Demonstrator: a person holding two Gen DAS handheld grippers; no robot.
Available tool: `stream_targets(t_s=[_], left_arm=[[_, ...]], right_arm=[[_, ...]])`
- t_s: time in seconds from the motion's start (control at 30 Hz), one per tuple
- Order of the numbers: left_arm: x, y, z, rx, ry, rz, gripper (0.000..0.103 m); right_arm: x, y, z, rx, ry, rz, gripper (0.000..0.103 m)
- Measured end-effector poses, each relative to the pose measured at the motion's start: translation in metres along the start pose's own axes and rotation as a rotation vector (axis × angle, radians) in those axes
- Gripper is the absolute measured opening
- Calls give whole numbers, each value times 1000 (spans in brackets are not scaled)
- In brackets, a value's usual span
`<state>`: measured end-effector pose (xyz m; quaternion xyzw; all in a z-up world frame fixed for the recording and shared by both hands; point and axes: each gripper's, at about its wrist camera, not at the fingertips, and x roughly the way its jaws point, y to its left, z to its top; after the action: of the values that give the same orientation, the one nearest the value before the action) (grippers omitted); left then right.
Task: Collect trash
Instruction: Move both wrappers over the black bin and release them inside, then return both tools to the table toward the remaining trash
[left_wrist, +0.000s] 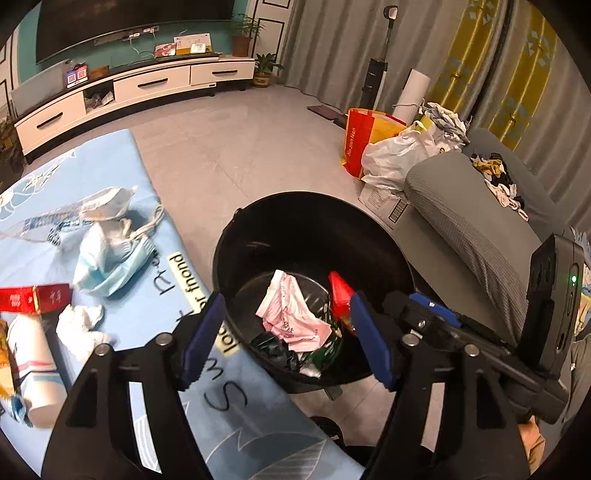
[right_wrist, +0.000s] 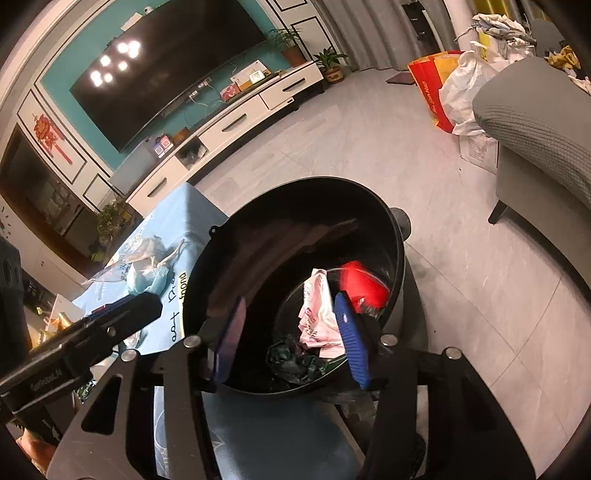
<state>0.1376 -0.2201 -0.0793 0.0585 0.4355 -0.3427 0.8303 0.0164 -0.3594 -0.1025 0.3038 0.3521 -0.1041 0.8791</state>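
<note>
Two handheld grippers are hovering over a black trash bin that is standing on the floor against the near edge of a low table covered with a light-blue cloth. The left gripper is holding its blue fingers spread with nothing between them; the right gripper is likewise standing released and empty above the bin's mouth.

Inside the bin, a pink wrapper, a red packet and some dark green wrapping are already lying at the bottom.

Trash is still waiting on the cloth: a crumpled blue face mask toward the middle, a wad of white tissue nearer the near edge, a red box and a white tube at the left edge, and a clear plastic wrapper farther back.

The risks appear to be these: both grippers are crowding the same opening and could be knocking together as they are pulling away, and a low swing toward the table could be catching the bin's rim and tipping it. The soft mask and tissue are likely to be slipping from a shallow pinch.
</note>
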Motion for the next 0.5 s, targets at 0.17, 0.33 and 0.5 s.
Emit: stream_targets(t_s=[0.17,0.33,0.5], left_arm=[[-20,9,-19,-25,-4,15,82],[-52,31,-52,-85,1,38,88],[-91,64,-84,-197,-20,41,96]], right_arm=[[-8,11,-5,-21,8,20,51],[-14,31,-13,-66,35,37,55],[-18,58,-27,-123,75,69,56]])
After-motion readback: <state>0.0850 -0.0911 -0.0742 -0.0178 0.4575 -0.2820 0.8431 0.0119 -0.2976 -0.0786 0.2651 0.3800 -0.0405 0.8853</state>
